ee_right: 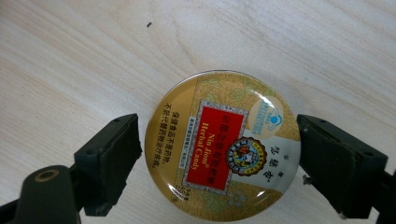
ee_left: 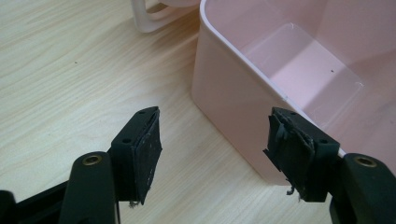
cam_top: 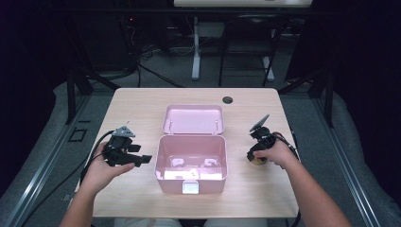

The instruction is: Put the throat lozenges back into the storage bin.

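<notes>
On the left of the worktop (cam_top: 142, 101), the left tongs (cam_top: 142, 159) hang wide and empty beside the open pink box (cam_top: 191, 163), whose lid lies back and whose inside looks bare. To the right, the right tongs (ee_right: 219, 154) stand wide around the round herbal candy tin (ee_right: 223, 145), flat on the wood and apparently not yet gripped. Judged so, the box is ready, while grasping the tin and putting it in remain.

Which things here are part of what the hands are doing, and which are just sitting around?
In use:
- round candy tin, between the open jaws of the right gripper
- pink box, lid open, beside the open left gripper

Just there:
- cable hole in the wooden table
- desk legs and cables on the floor behind
</notes>
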A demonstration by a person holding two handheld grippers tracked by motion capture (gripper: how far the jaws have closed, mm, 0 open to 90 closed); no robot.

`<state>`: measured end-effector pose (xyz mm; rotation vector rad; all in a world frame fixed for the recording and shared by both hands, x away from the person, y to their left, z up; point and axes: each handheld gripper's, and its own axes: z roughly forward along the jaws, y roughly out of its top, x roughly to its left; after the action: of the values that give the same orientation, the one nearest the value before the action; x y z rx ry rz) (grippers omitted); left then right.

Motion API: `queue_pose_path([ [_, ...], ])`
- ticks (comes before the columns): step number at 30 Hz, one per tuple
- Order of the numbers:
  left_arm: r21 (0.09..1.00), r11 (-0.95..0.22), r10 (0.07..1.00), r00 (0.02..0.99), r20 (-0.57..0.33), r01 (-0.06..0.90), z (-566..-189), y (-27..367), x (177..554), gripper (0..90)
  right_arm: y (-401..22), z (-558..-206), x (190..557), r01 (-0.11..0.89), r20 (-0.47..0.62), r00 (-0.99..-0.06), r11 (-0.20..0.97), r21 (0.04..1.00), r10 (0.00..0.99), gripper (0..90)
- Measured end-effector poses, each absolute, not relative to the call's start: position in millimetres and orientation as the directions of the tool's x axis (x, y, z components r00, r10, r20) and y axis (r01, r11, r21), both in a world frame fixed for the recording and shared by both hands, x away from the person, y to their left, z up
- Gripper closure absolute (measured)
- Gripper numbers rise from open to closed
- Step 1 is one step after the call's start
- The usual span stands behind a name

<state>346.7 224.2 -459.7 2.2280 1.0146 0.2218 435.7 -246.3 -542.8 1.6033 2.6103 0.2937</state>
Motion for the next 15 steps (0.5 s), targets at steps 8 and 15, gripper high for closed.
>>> queue_pose_path([
  [8,0.641,-0.468,0.724,0.68,-0.118,0.609,-459.0,225.5,346.6,34.7,-245.8,-548.2,437.1,0.883,0.043,-0.447,0.434,0.176,0.893,15.9],
  [15,0.637,-0.473,0.72,0.683,-0.118,0.609,-459.7,224.6,346.9,34.7,-245.5,-549.7,438.1,0.888,0.042,-0.443,0.432,0.159,0.896,17.6],
])
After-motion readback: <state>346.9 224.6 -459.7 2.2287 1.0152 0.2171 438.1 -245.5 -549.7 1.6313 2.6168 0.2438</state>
